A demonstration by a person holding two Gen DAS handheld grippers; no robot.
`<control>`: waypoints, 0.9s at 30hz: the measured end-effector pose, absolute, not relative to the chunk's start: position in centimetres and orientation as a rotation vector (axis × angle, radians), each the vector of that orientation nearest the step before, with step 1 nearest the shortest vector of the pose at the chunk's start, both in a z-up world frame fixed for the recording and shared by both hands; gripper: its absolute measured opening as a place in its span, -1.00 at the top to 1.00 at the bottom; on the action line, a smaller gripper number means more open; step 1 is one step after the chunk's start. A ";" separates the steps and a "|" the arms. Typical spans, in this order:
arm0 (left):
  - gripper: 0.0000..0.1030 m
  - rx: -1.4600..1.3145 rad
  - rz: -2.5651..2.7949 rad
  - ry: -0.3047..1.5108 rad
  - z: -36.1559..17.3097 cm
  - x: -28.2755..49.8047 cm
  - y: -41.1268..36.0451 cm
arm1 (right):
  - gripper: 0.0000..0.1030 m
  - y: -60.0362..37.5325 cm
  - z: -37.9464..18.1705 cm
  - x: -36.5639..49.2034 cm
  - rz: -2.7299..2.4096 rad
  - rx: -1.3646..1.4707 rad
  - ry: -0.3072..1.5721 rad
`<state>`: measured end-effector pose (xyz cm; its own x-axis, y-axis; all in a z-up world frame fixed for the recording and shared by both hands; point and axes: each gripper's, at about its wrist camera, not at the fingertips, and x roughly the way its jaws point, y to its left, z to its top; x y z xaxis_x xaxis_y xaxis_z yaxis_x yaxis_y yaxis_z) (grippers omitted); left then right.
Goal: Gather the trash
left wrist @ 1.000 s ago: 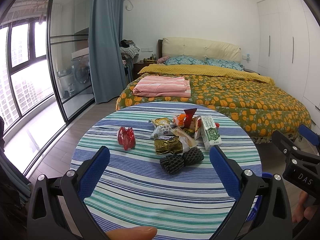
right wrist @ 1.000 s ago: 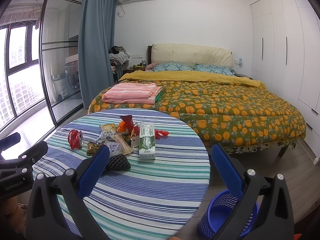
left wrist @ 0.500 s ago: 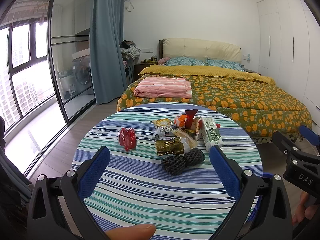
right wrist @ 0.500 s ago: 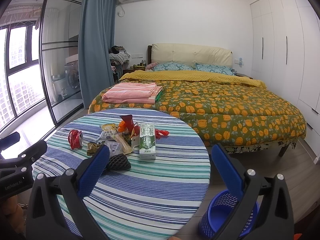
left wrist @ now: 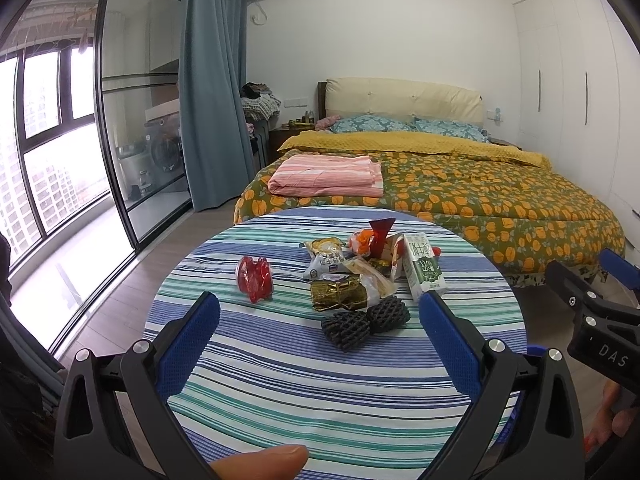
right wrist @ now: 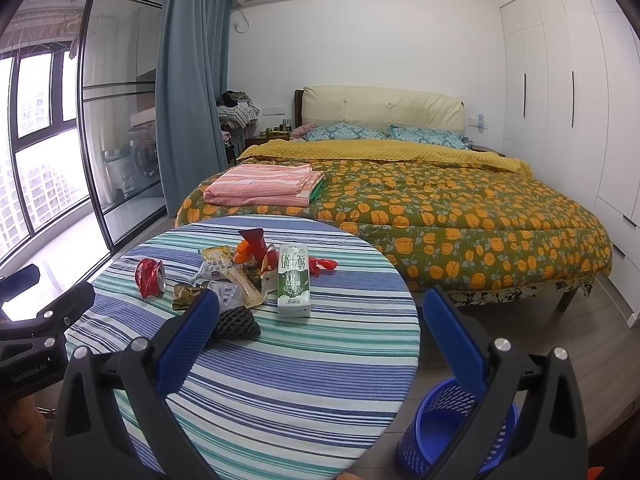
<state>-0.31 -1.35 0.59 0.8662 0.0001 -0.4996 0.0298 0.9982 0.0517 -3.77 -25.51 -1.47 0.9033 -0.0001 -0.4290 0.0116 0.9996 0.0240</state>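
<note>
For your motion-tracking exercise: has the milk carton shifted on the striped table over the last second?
No. In the right wrist view the milk carton stands at the same spot on the striped table, beside the same wrappers.

Milk carton: bore large Chinese characters 纯牛奶 on its white-and-green front. Right gripper body: carried white letters "DAS" (the rest cut off by the frame edge). Left gripper body: showed small white lettering, too blurred to read. Snack wrapper: carried print, illegible.
</note>
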 end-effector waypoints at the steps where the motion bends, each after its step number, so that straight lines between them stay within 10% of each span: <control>1: -0.92 0.061 -0.014 0.520 0.6 -0.2 -1.3 | -0.91 -25.6 -1.6 -3.8 -0.007 0.027 0.443; 27: -0.92 0.021 -0.154 0.729 -7.6 5.5 3.1 | -0.91 -26.8 -3.3 -2.9 -0.026 0.048 0.489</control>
<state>5.52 3.10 -7.64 0.7352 -0.1332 -0.6646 0.1477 0.9884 -0.0347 -2.89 -26.76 -3.34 0.8825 -0.0138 -0.4702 0.0367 0.9985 0.0396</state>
